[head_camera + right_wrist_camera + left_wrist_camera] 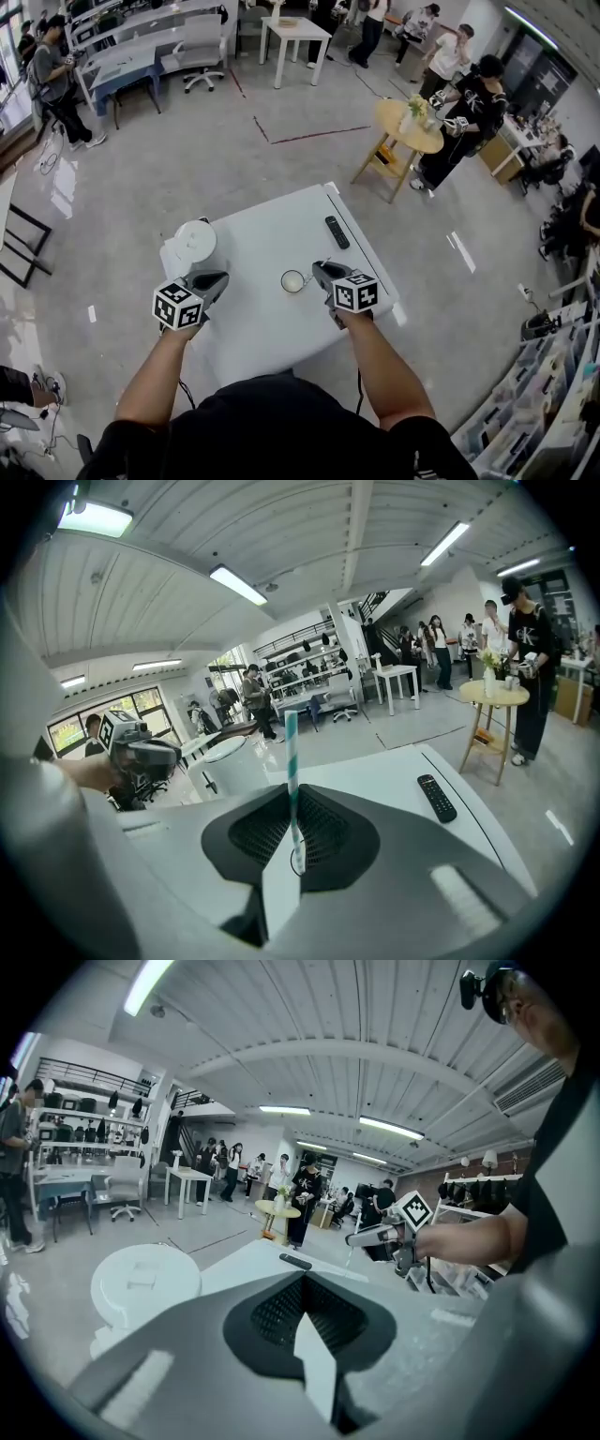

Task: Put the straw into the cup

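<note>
A small white cup (293, 280) stands on the white table (272, 323), between my two grippers. My right gripper (322, 273) is just right of the cup, shut on a white-and-teal striped straw (292, 778) that stands upright from its jaws. The straw (327, 262) shows only as a thin line in the head view, beside the cup and not in it. My left gripper (215, 281) hovers left of the cup, jaws shut with nothing in them. The left gripper view shows the right gripper (372, 1236) with the straw hanging from it. The cup is hidden in both gripper views.
A round white appliance (195, 242) stands at the table's back left, close to the left gripper. A black remote (337, 232) lies at the back right. People, desks and a round wooden side table (407, 128) stand well beyond the table.
</note>
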